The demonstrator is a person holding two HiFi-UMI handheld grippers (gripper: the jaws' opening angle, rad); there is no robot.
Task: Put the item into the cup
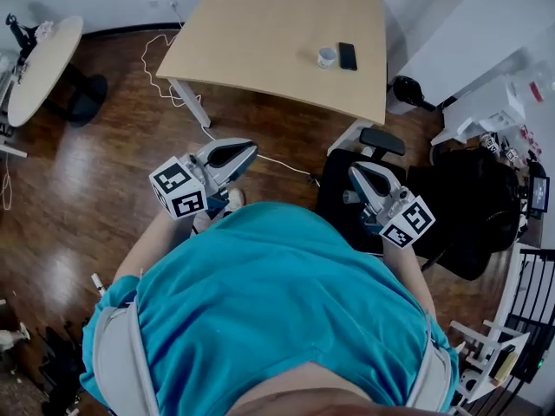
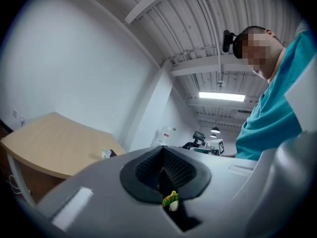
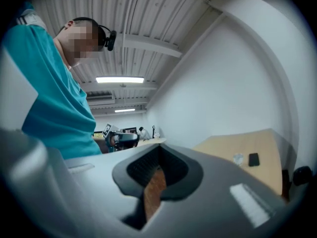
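Pale wood forms the surface (image 1: pixel 260 33) at the top of the head view, its near edge running in a gentle curve. The cup (image 1: pixel 326 56) stands on its right half, set back from that edge, with a dark phone (image 1: pixel 347 55) just beside it. Bare dark wood floor (image 1: pixel 95 172) lies open between the person (image 1: pixel 277 302) and the surface, crossed only by a white cable (image 1: pixel 156 72) near the leg. A black chair (image 1: pixel 381 140) stands under the near right corner, just ahead of the right gripper (image 1: pixel 364 178). The left gripper (image 1: pixel 236 154) is held level over the floor, well short of the surface, and a round table (image 1: pixel 43 63) sits far off to the left. In the left gripper view the jaws are pressed together on a small yellow-green item (image 2: pixel 171 199), which is pinched low in the slit. The surface (image 2: pixel 49 143) lies ahead at the left, with the cup (image 2: pixel 105 154) near its far right edge and well apart from the item. In the right gripper view the jaws stand a narrow slit apart and hold nothing; only brown floor (image 3: pixel 156 190) shows through. The cup (image 3: pixel 238 158) and phone (image 3: pixel 253 158) sit side by side on the surface (image 3: pixel 223 147) at the right.
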